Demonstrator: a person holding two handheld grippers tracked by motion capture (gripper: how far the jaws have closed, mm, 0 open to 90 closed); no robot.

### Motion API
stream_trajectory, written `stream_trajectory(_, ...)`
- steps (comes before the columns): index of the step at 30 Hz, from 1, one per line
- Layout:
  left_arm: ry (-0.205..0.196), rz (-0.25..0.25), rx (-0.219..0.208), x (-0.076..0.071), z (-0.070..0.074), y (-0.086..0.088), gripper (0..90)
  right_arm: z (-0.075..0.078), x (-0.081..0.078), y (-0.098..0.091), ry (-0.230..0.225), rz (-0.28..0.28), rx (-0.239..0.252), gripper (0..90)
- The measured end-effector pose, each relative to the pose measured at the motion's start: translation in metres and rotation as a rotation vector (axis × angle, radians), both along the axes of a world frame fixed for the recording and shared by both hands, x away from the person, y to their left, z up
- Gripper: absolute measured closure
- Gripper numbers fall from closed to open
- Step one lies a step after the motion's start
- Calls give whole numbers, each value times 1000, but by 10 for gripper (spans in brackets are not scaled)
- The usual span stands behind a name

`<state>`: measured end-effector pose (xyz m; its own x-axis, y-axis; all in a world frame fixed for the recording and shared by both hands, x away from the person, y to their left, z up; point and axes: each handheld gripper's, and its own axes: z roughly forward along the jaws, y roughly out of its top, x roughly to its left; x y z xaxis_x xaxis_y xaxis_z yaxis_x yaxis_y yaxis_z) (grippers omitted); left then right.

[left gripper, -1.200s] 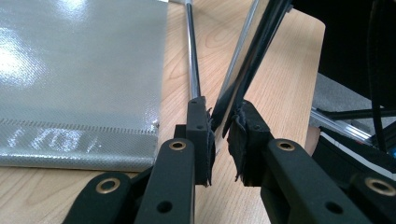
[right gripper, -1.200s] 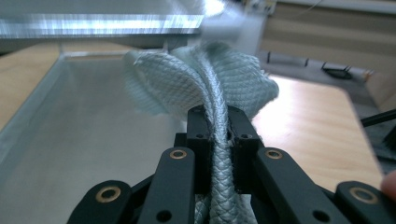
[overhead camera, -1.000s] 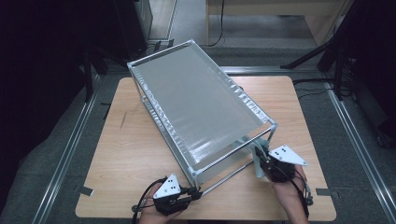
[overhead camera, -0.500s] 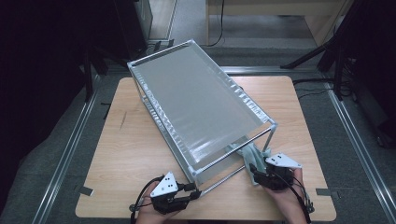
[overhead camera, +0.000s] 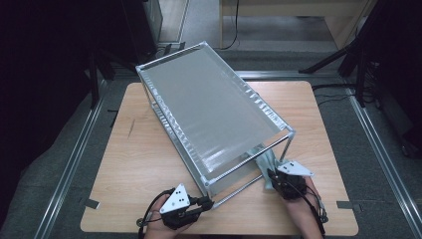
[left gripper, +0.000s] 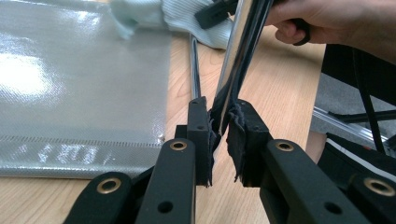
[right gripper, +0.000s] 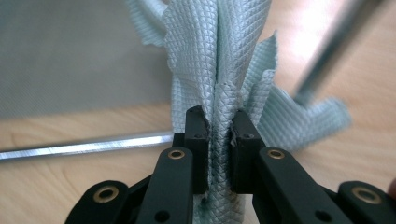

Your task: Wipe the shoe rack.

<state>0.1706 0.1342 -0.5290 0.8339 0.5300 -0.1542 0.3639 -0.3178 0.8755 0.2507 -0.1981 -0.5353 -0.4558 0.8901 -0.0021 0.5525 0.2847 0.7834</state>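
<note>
A metal rack [overhead camera: 219, 114] with a grey fabric top stands slanted across the wooden table [overhead camera: 139, 164]. At its near left corner my left gripper [overhead camera: 206, 201] is shut on a chrome bar [left gripper: 243, 46] of the frame. Its jaws have just been closing, and the bar runs between the pads [left gripper: 223, 126]. By the near right leg lies a pale green cloth [overhead camera: 263, 159], bunched. My right gripper [overhead camera: 272, 174] is shut on the cloth [right gripper: 219, 56]. Those jaws have also just been closing, with folds of fabric squeezed between them [right gripper: 219, 126].
A second chrome bar [right gripper: 84, 147] lies low along the tabletop under the rack. The person's right hand [left gripper: 327, 23] is at the far end of the held bar. Bare wood stretches left of the rack. Floor rails [overhead camera: 74, 159] flank the table.
Both grippers slid slightly toward the near edge half a second ago and are back at the rack. The rack and the cloth lie as before.
</note>
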Motion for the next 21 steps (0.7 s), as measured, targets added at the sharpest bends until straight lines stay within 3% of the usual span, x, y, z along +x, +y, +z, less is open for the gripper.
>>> stream_trajectory(4,0,5,0,0,0,-1,794,-6,-1,23,-45,23,-39,815)
stream_trajectory(9,2,11,-7,3,1,-1,783,-7,-9,46,-25,99,-4,813)
stream_trajectory(12,-5,27,-29,2,5,1,715,-8,-16,58,-49,133,-44,812)
stream_trajectory(14,-3,31,-29,2,9,5,700,-9,-16,58,-52,131,-44,811)
stream_trajectory(18,-12,14,-19,1,10,3,794,-7,-13,52,-38,123,-34,800)
stream_trajectory(21,-12,9,-17,2,11,3,799,-3,-4,39,-60,52,-21,766)
